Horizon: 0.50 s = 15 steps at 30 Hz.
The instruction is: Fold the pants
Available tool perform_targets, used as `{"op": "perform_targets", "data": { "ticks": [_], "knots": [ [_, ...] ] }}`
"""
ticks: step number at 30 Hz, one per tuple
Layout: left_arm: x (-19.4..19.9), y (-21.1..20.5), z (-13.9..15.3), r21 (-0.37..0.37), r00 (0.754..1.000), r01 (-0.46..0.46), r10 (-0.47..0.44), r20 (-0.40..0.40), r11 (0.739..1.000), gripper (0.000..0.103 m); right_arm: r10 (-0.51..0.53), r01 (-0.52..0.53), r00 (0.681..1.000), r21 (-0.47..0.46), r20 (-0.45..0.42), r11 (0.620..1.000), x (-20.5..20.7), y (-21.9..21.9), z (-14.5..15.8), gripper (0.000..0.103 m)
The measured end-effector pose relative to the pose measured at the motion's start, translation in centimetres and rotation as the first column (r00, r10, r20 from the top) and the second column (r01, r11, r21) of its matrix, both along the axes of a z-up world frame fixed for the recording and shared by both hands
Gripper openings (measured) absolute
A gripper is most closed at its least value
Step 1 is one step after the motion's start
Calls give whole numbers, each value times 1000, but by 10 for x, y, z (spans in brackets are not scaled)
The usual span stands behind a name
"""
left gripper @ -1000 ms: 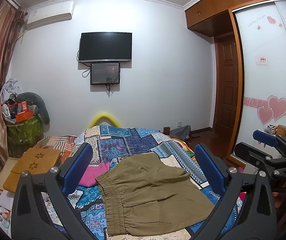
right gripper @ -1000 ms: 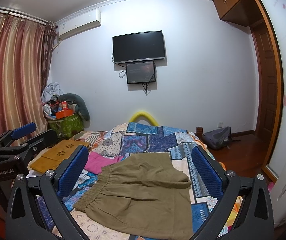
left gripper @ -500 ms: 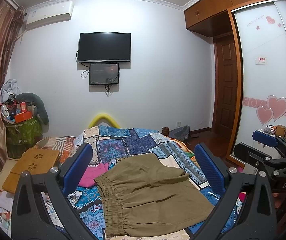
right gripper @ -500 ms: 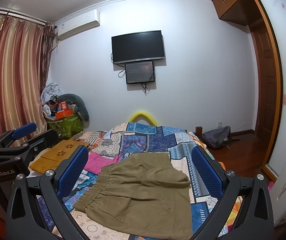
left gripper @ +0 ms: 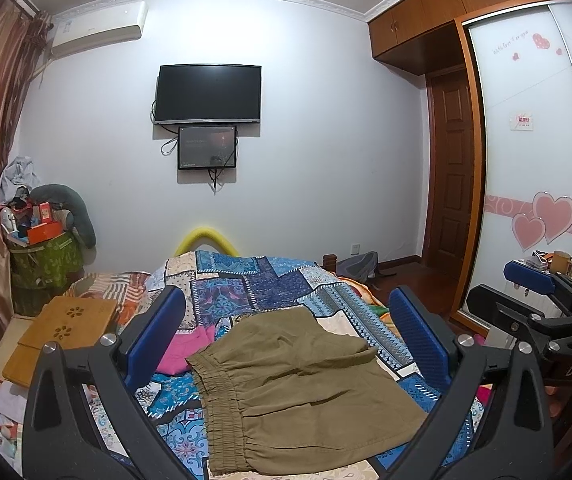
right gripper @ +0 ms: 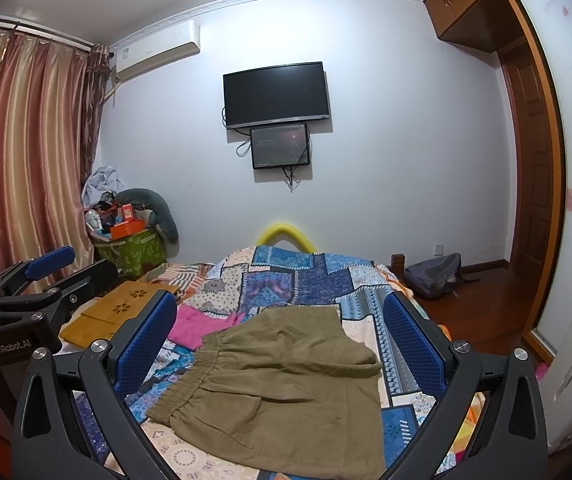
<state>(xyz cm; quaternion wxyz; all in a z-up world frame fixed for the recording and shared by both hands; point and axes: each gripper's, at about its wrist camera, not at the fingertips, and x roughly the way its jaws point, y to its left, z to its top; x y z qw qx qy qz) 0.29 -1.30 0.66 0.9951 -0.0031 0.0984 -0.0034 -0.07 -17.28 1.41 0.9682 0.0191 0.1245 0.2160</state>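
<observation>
Your left hand-held gripper hangs above the bed with its blue-padded fingers spread wide, pinching nothing. Your right hand-held gripper is spread just as wide and also grips nothing; from the left wrist view it shows at the right edge, beside the bed.

The olive-green cloth pants with a gathered elastic waistband lie on the patchwork quilt in blue and cream that covers the bed, framed between the fingers in both views. The waistband faces the left side of the bed. The far leg is folded over, leaving a raised crease across the middle. Neither gripper touches the fabric.

A bright pink garment lies on the quilt just beside the waistband, partly hidden behind your left finger in each view. Further left, a light wooden lap desk with flower-shaped cutouts rests at the bed's edge. On the far wall hang a black flat television and a smaller dark screen directly under it.
</observation>
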Motion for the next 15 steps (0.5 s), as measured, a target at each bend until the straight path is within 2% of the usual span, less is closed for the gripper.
{"op": "perform_targets", "data": {
  "ticks": [10,15],
  "knots": [
    [11,5,-6,5,1000,-13,13,-13,1000,103,6,-6,1000,4,-6,1000,4,1,-3,103],
    [43,20,-18,11,996,-28,28,-79,1000,103,2,-2,1000,-11,-27,1000,19,5,-8,103]
  ]
}}
